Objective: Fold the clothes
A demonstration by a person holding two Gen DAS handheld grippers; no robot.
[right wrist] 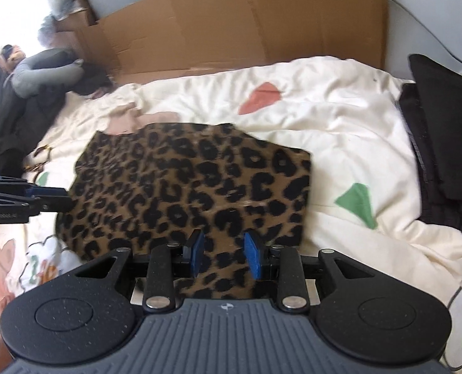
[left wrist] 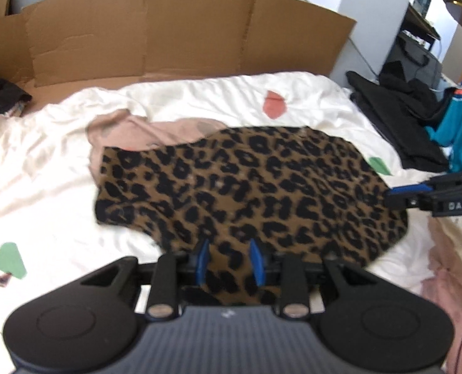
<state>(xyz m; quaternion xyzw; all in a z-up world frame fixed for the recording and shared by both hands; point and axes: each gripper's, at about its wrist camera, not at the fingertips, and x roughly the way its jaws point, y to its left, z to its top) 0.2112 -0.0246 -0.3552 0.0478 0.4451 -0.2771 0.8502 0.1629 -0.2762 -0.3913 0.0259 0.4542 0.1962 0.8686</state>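
Observation:
A leopard-print garment (left wrist: 249, 187) lies spread on the white bedsheet (left wrist: 59, 162), over a pink garment (left wrist: 156, 131) that shows at its far left edge. My left gripper (left wrist: 229, 260) is open, its blue pads over the garment's near edge. My right gripper (right wrist: 224, 254) is also open over the near edge of the same garment (right wrist: 187, 187). Each gripper shows in the other's view, at the garment's side: the right one (left wrist: 396, 196) and the left one (right wrist: 59, 201). Neither grips the cloth as far as I can see.
A flattened cardboard sheet (left wrist: 168, 31) stands along the far side of the bed. Dark clothes (left wrist: 396, 109) and a teal jersey (left wrist: 461, 131) lie at the right. Black cushions (right wrist: 443, 143) lie at the right edge, grey clothes (right wrist: 40, 71) at the far left.

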